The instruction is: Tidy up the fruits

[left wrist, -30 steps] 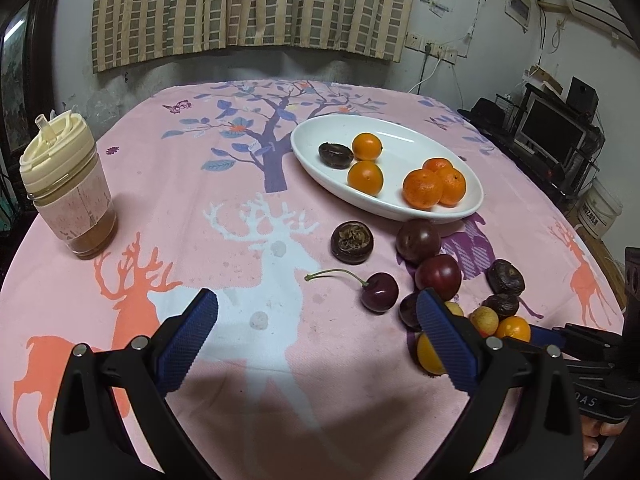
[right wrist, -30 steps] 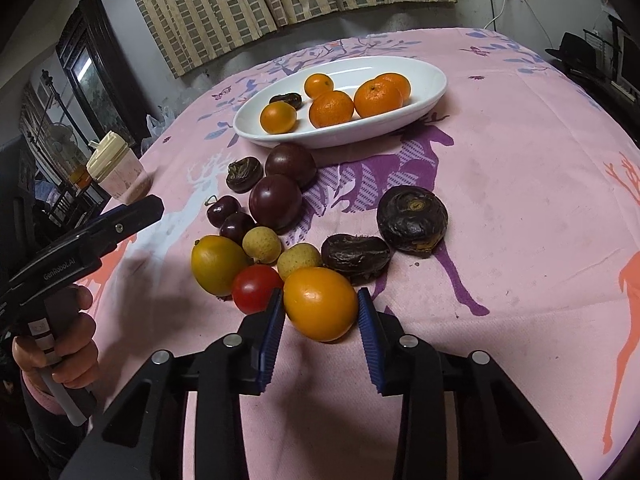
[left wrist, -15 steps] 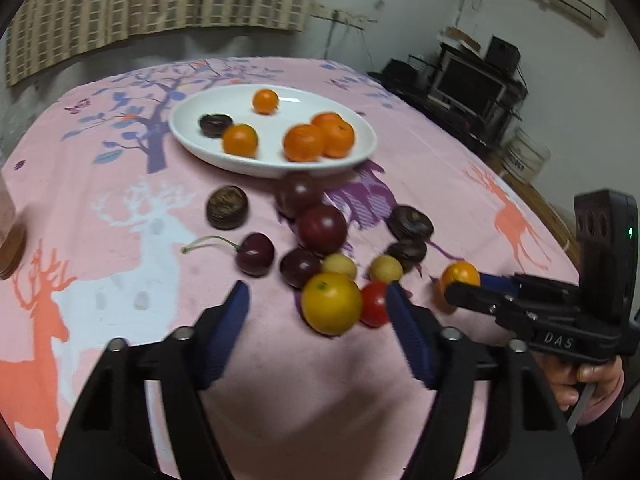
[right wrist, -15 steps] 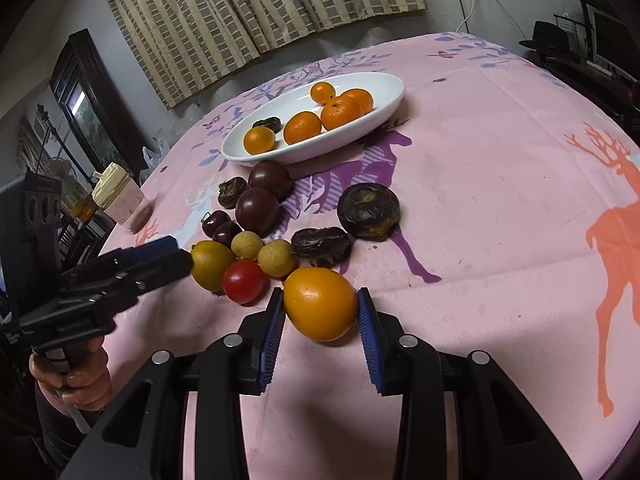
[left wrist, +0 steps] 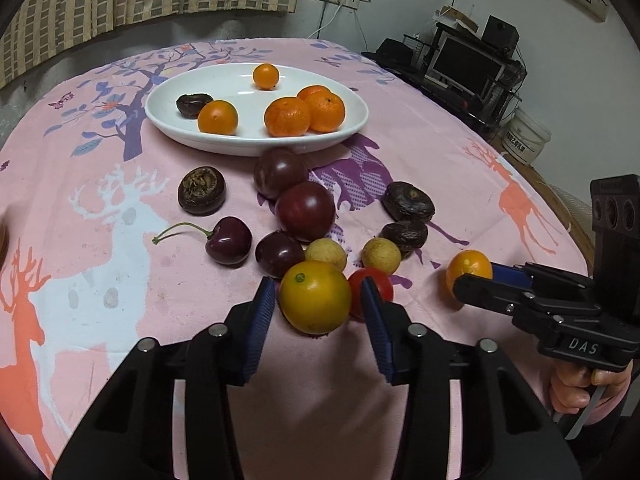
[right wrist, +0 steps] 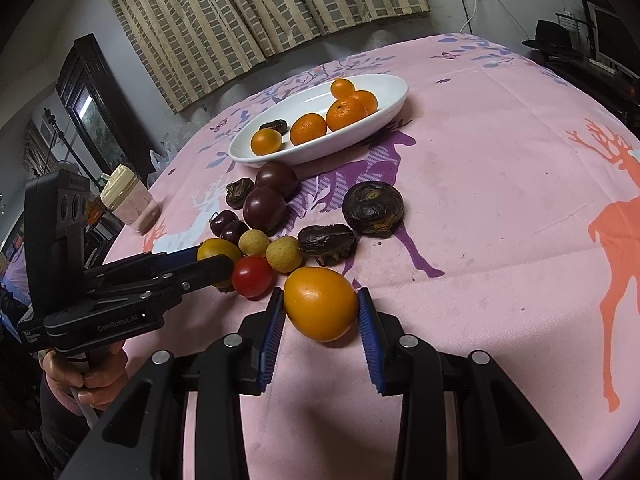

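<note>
1. Since a second ago, left gripper [left wrist: 318, 300] has swung over to the yellow-orange fruit [left wrist: 315, 297], its jaws just closing around it.
2. Whether its pads press the fruit cannot be told.
3. Right gripper [right wrist: 321, 310] clamps the orange fruit [right wrist: 321, 307] on the pink counter [right wrist: 500, 208].
4. White dish [left wrist: 352, 120] holds tangerines beyond.

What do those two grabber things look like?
Both are black plastic. The left gripper and right gripper have ridged blue pads and silver bolts. Each carries a black box on top. White letters mark their sides, "DAS" on the right one. A dark sleeve shows.
</note>
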